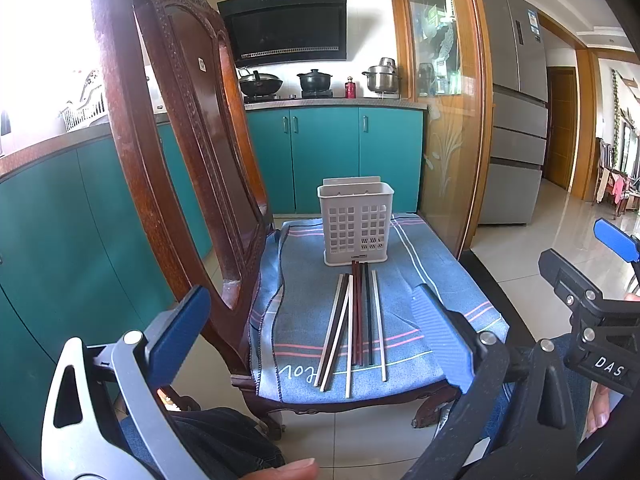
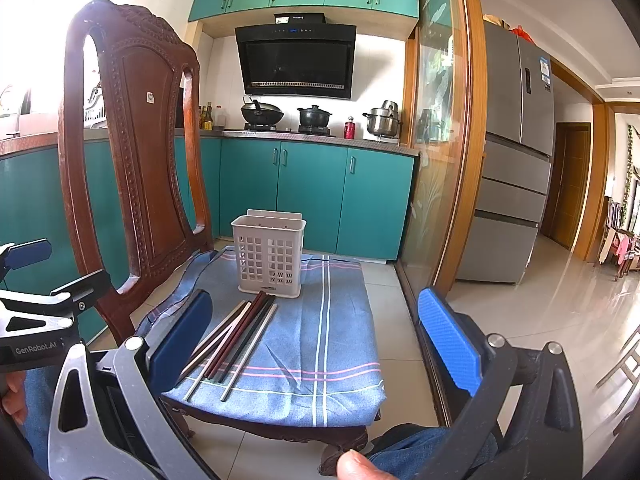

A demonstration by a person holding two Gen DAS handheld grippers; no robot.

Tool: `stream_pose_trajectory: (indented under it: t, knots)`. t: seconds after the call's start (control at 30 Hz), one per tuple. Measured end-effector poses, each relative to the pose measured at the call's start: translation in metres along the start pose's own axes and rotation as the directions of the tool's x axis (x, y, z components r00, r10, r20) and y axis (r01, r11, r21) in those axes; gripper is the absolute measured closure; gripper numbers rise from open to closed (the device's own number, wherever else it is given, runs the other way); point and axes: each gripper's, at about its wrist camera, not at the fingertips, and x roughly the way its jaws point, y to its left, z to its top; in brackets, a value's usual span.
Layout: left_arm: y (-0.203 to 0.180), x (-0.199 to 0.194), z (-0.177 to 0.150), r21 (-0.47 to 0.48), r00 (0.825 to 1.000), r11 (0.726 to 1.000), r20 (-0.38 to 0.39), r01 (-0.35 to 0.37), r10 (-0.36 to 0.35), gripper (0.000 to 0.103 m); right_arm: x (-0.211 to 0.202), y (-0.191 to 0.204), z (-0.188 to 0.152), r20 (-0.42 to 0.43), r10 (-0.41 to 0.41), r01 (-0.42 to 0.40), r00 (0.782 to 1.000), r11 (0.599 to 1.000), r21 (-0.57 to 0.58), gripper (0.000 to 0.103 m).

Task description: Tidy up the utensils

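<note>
Chopsticks (image 1: 354,324) lie bunched just before the white holder (image 1: 356,224) (probably slick, light, stiff); pinch mid-shaft. Left gripper (image 1: 320,344) and right gripper (image 2: 316,344) gape empty.

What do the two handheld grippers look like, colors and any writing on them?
Both have blue textured pads on silver-grey and black linkage frames with round rivets. The left gripper body reads "GenRobot.AI"; the right gripper body shows "DAS". Denim-clad legs and bare fingers show below.

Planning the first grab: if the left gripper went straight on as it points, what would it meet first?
Probably the chopsticks on the blue cloth, with the white holder behind them. Depth is uncertain.
</note>
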Motion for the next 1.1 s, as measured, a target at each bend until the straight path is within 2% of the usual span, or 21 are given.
stream_pose_trajectory:
  t: [1.1]
  knots:
    - [-0.0038, 0.0020, -0.0016, 0.004, 1.000, 1.000, -0.006, -0.007, 0.007, 0.003, 0.0015, -0.0010, -0.0015, -0.002, 0.005, -0.005, 1.000, 1.000, 0.008, 0.002]
